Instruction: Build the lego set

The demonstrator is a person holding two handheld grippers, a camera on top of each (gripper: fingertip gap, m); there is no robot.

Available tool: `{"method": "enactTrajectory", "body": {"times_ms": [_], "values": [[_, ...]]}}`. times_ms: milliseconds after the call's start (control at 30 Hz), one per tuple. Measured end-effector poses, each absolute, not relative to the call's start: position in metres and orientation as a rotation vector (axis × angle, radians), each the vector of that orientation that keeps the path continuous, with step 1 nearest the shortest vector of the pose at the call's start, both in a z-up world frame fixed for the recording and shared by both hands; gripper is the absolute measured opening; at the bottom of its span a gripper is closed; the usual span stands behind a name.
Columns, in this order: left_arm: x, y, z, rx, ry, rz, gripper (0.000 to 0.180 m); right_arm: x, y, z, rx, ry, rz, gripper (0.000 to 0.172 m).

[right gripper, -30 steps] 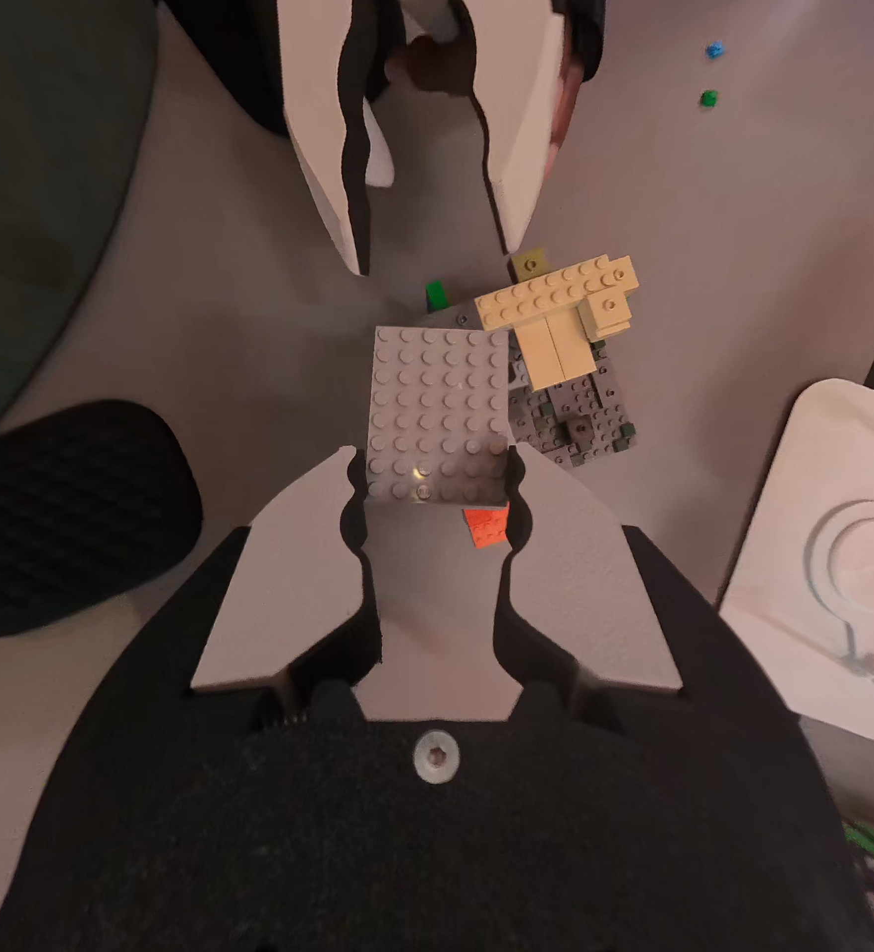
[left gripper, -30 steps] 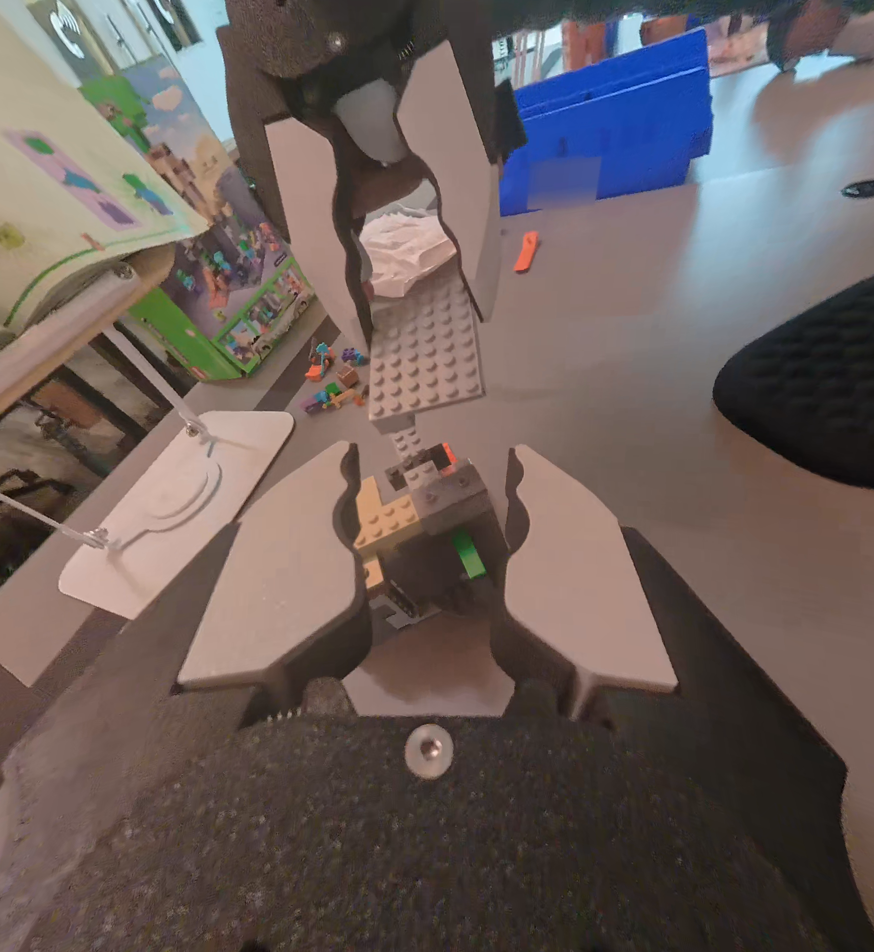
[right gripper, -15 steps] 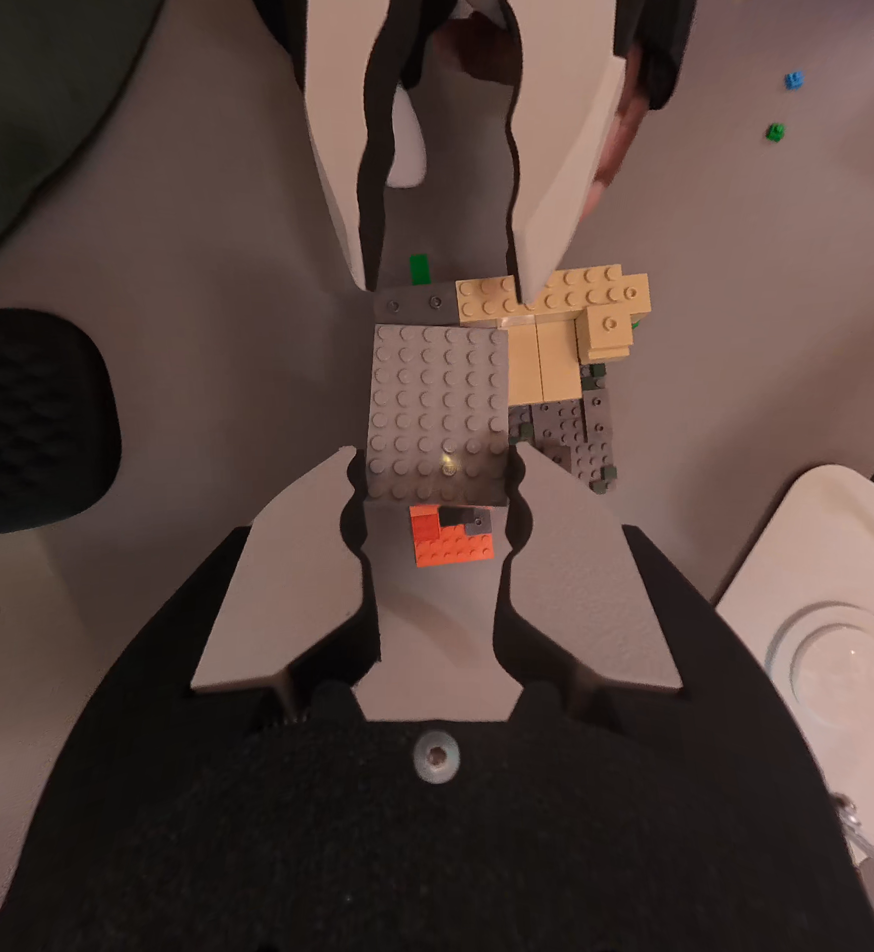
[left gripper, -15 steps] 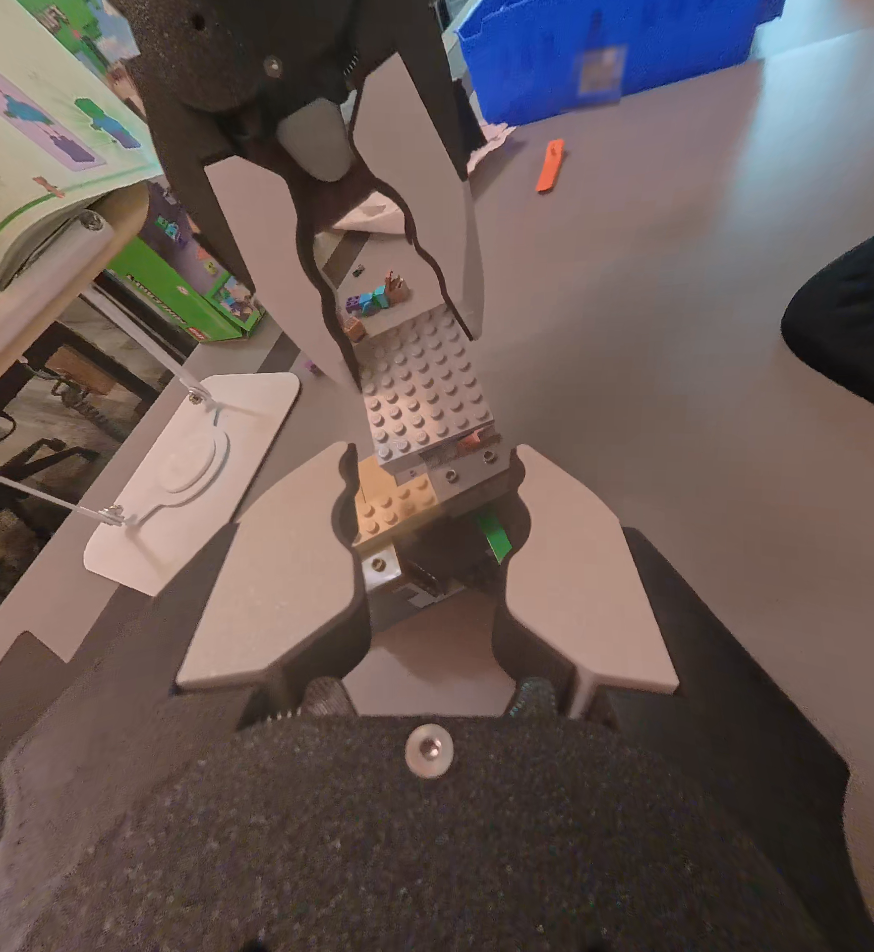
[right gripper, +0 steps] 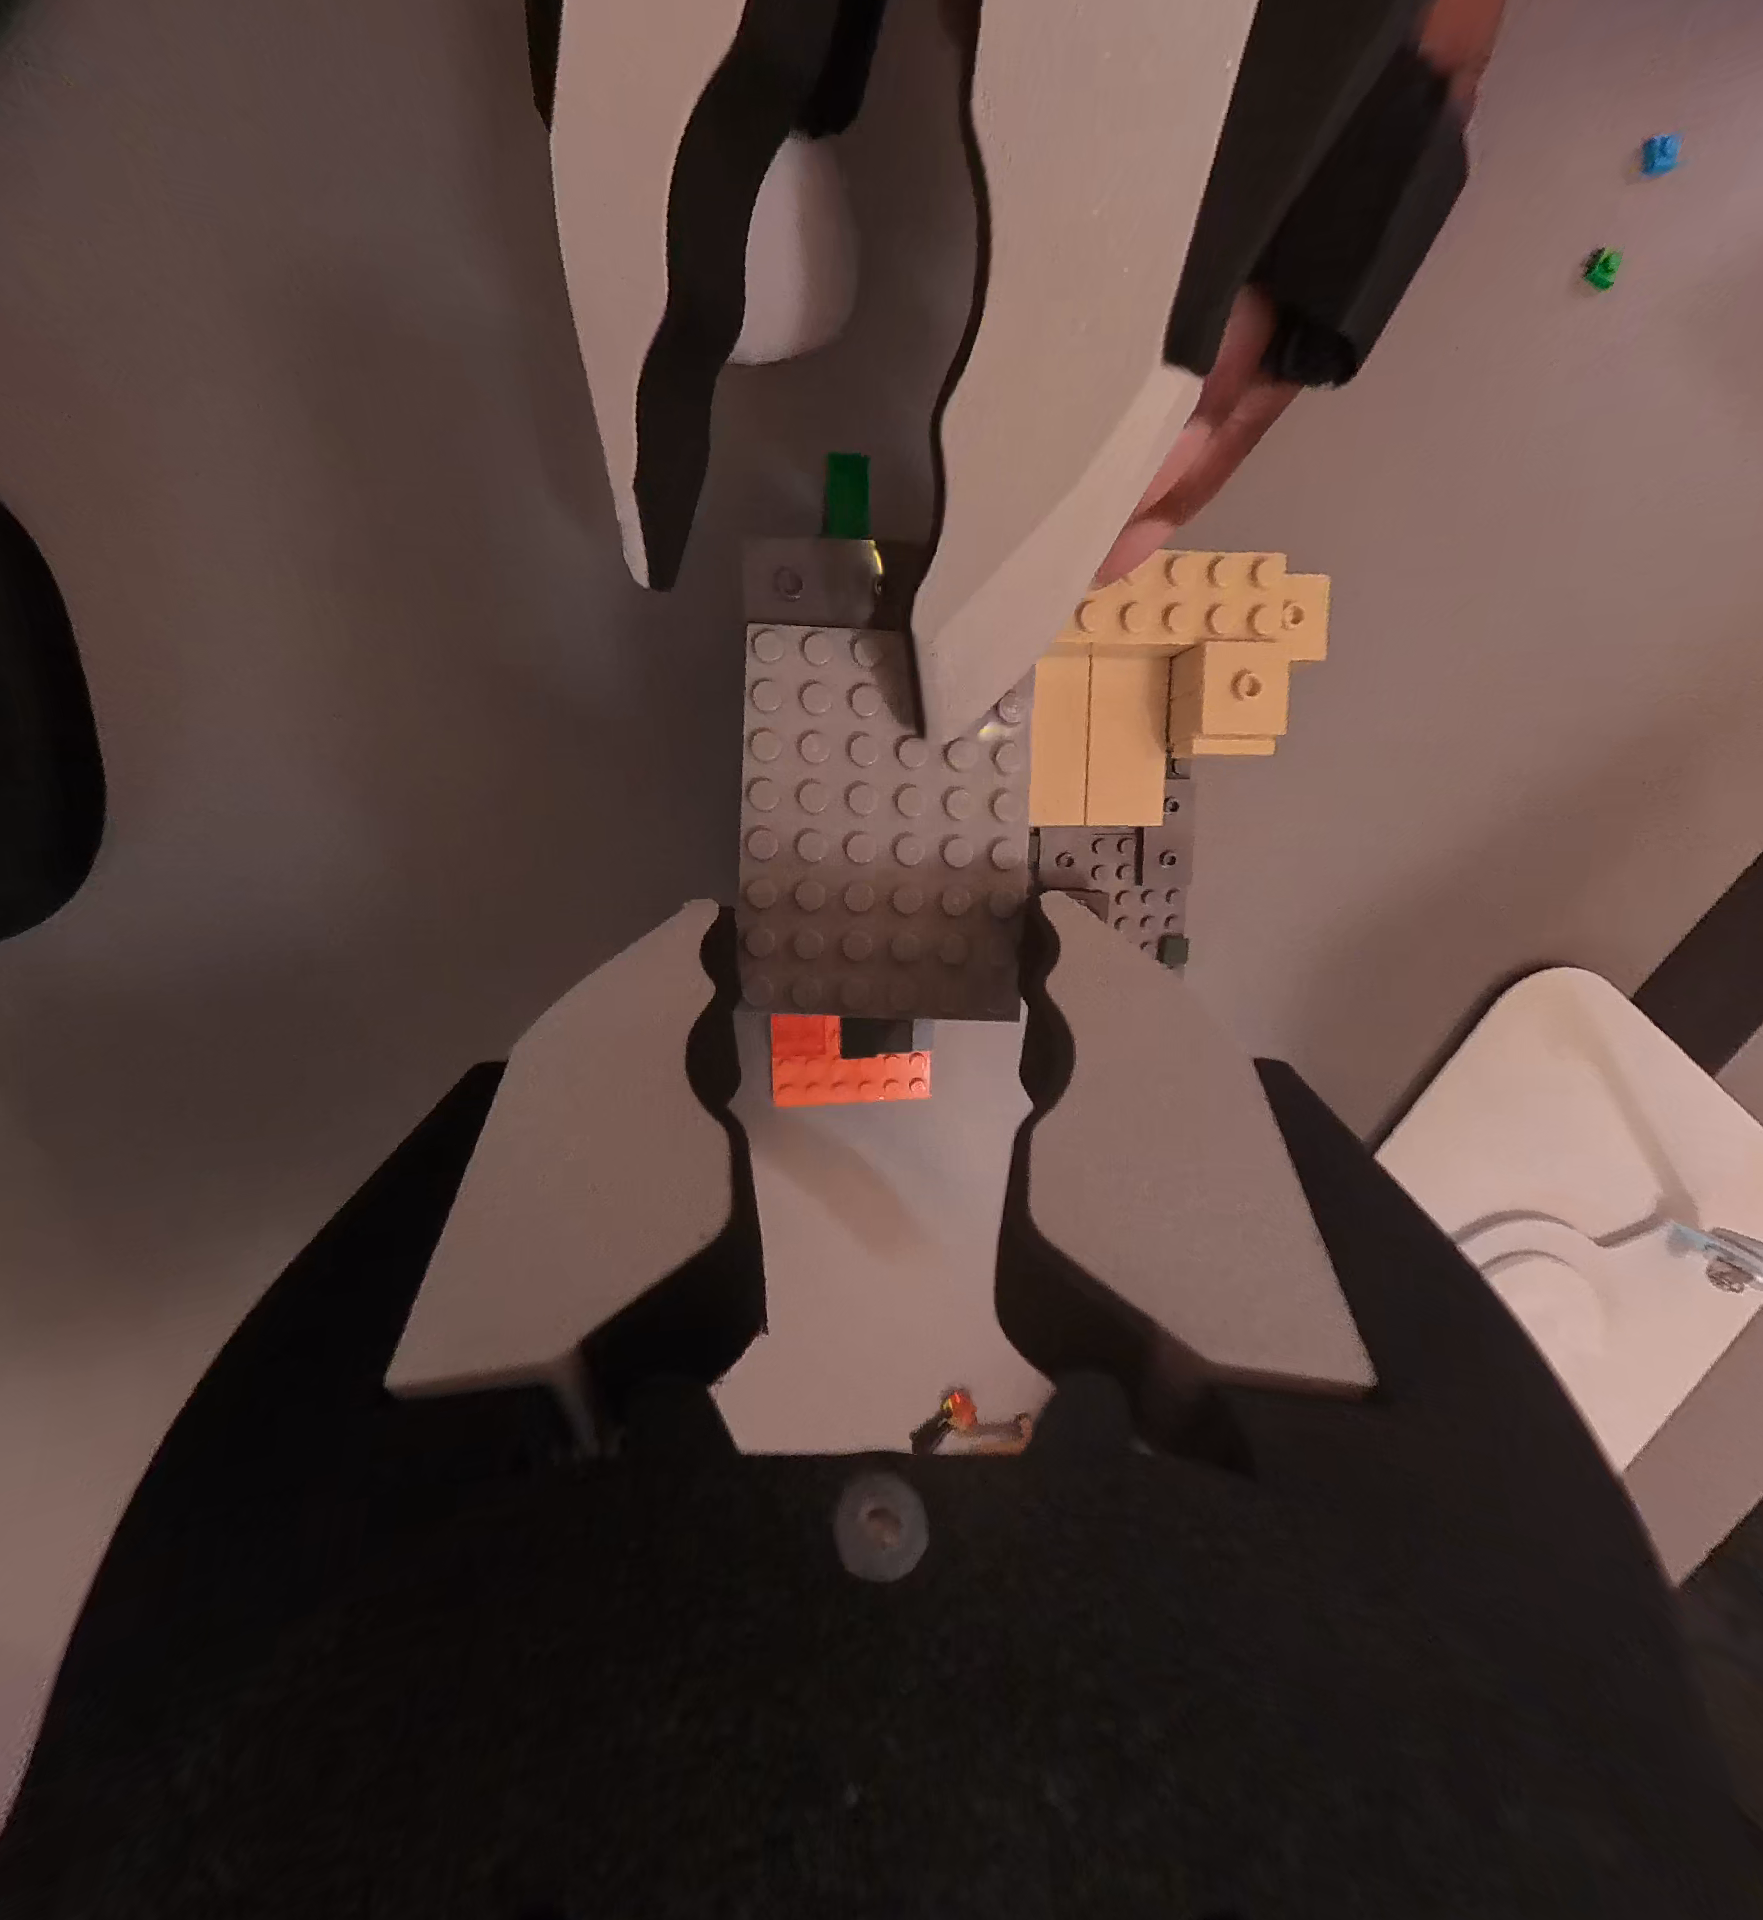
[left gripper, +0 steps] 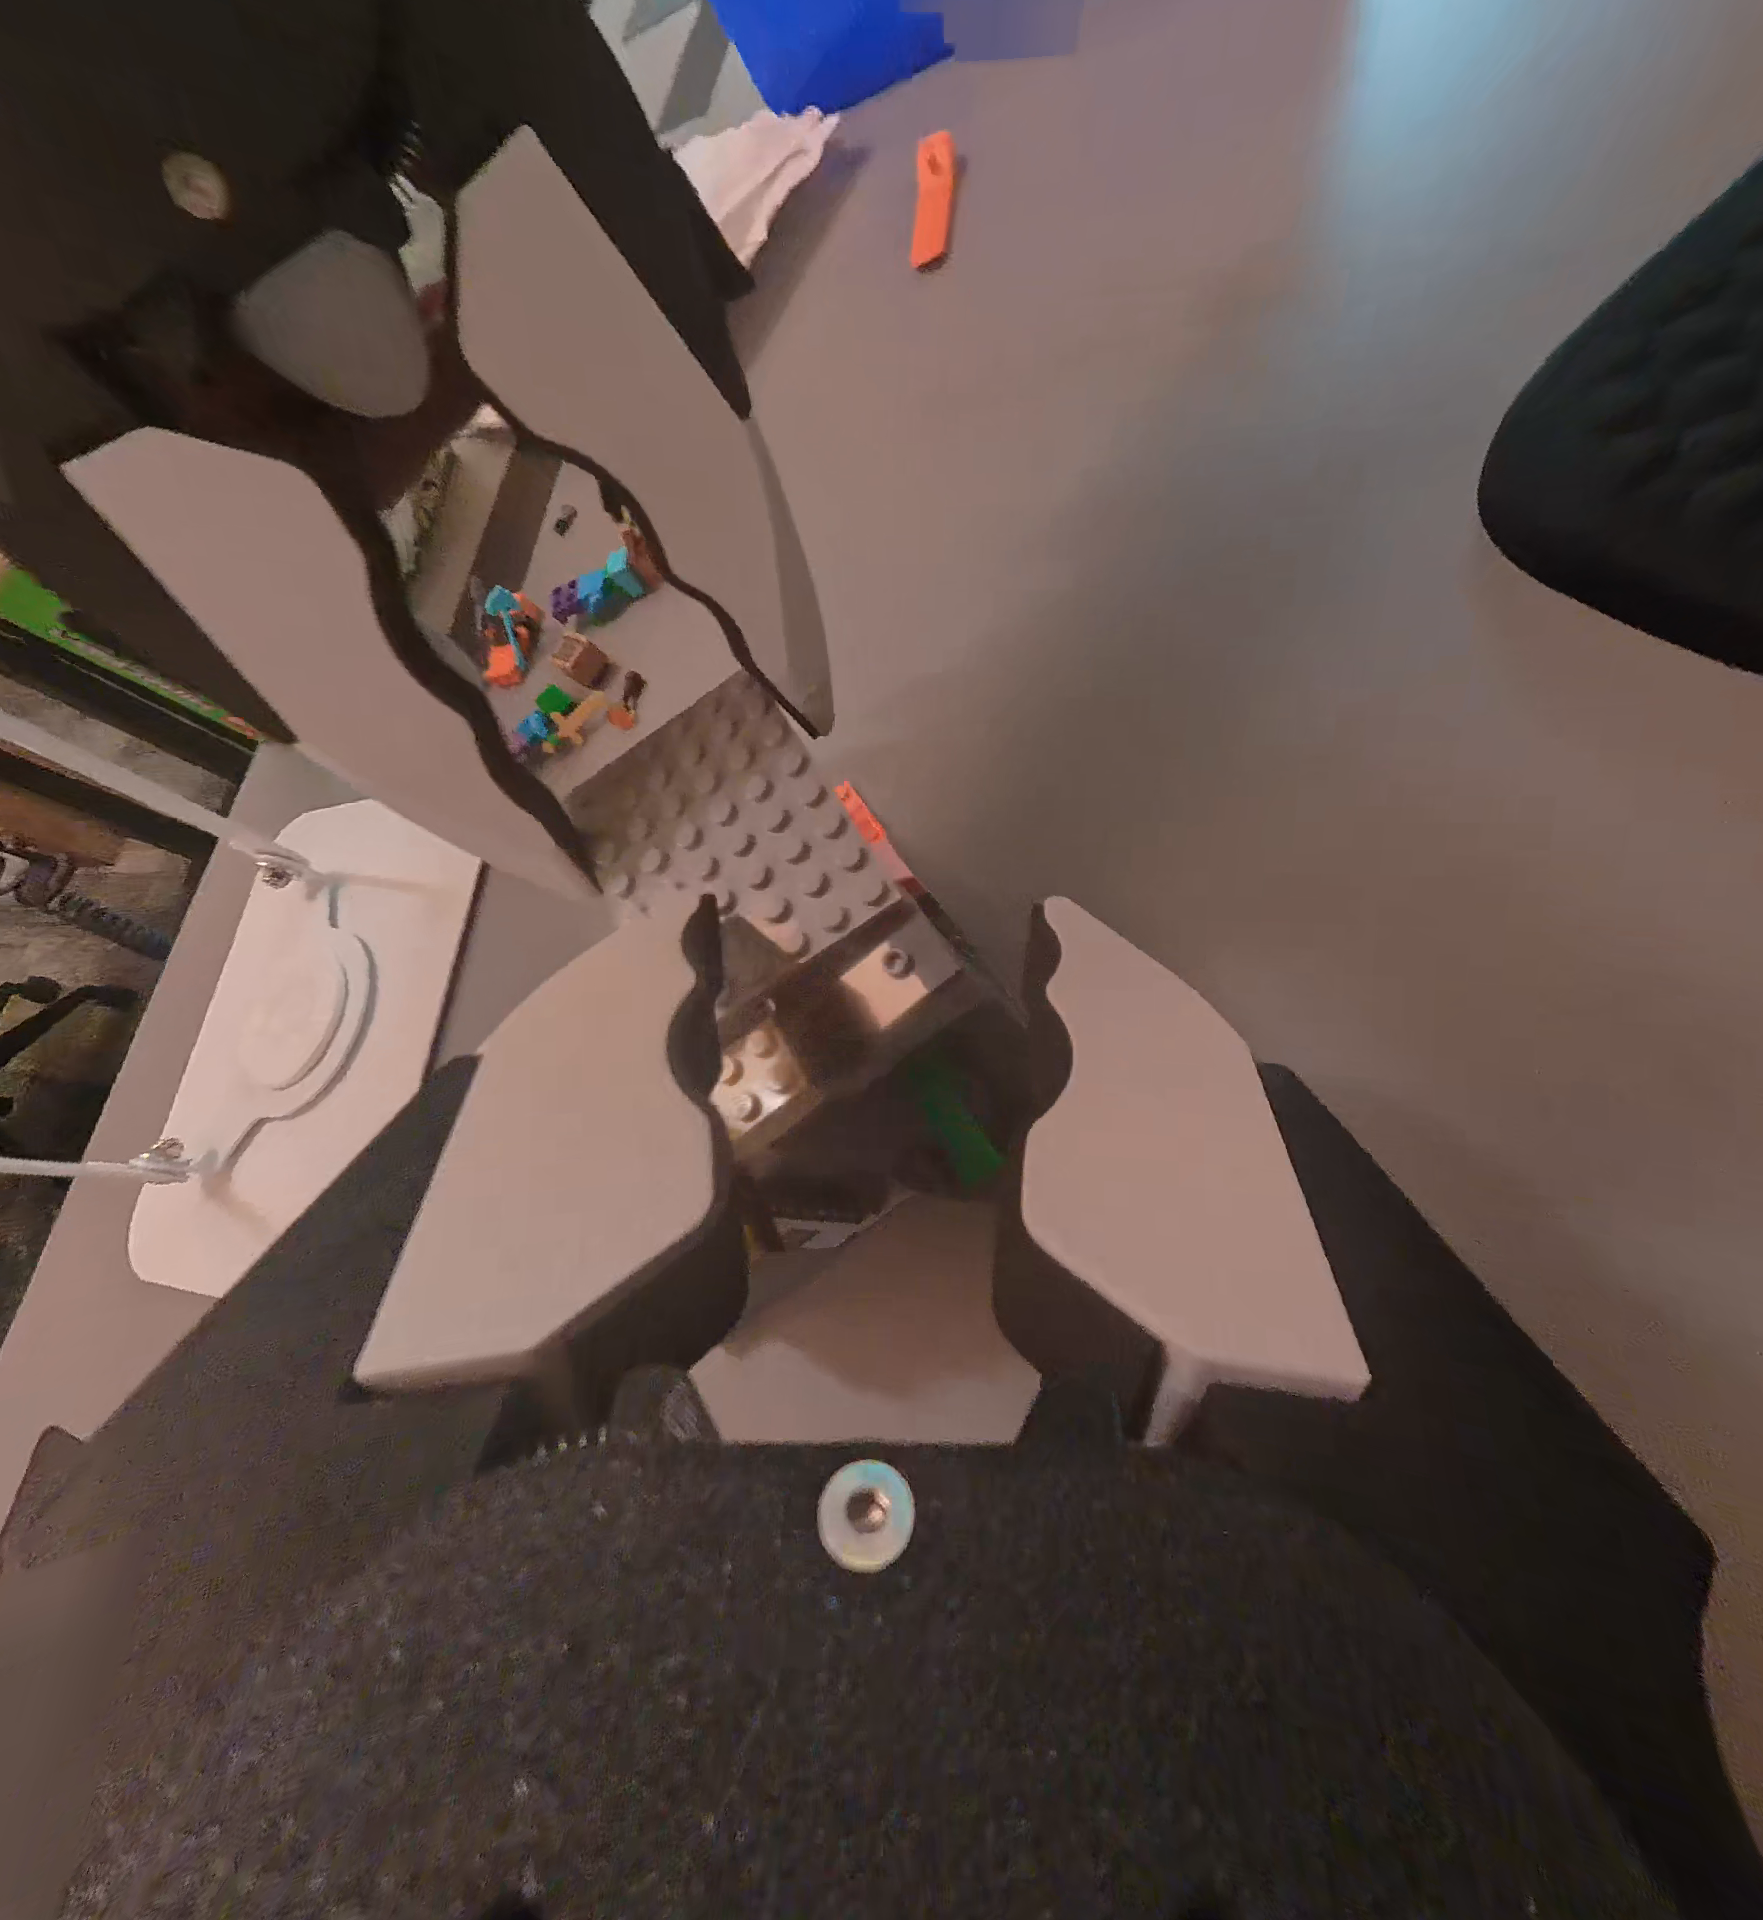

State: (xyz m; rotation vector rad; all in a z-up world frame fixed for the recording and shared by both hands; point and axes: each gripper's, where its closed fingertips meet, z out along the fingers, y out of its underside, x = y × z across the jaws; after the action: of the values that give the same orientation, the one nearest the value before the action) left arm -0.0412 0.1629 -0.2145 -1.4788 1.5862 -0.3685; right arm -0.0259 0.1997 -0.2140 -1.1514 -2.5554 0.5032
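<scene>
My right gripper (right gripper: pixel 877 914) is shut on a grey studded plate (right gripper: pixel 877 821), with a pad on each long edge. It holds the plate over a small brick build, next to its tan bricks (right gripper: pixel 1199 623) and above an orange plate (right gripper: pixel 815 1075). My left gripper (left gripper: pixel 874 914) is open. It straddles the build's grey block (left gripper: pixel 898 977) and tan brick (left gripper: pixel 757 1081), with a dark gap on its right side. In the right wrist view the left gripper (right gripper: pixel 783 644) comes in from the top, and one finger (right gripper: pixel 1002 582) overlaps the plate's far corner. A green piece (right gripper: pixel 848 494) sticks out behind.
A white stand base (right gripper: pixel 1583 1195) lies to the right and also shows in the left wrist view (left gripper: pixel 305 1039). A black padded seat (left gripper: pixel 1687 416) is nearby. Small figures and bricks (left gripper: pixel 565 644), an orange tool (left gripper: pixel 934 197) and a blue bin (left gripper: pixel 825 42) lie farther off. Some 5 centimetres of space lies between my two pairs of fingers. The left tips stand about 4 centimetres off the green piece (right gripper: pixel 848 494).
The two grippers have closed in on each other. The right one kept its grip and brought the grey plate over the build. The left one moved down around the grey block, still open.
</scene>
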Motion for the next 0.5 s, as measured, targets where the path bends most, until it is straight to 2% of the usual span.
{"method": "enactTrajectory", "body": {"times_ms": [300,500], "values": [[-0.044,0.165,-0.222,-1.484,1.611,-0.292,0.055,-0.026,0.202,-0.222,-1.207,-2.552,0.465,0.052],[-0.043,0.165,-0.218,-1.490,1.568,-0.349,0.053,-0.021,0.204,-0.201,-1.447,-2.263,0.627,0.051]]}}
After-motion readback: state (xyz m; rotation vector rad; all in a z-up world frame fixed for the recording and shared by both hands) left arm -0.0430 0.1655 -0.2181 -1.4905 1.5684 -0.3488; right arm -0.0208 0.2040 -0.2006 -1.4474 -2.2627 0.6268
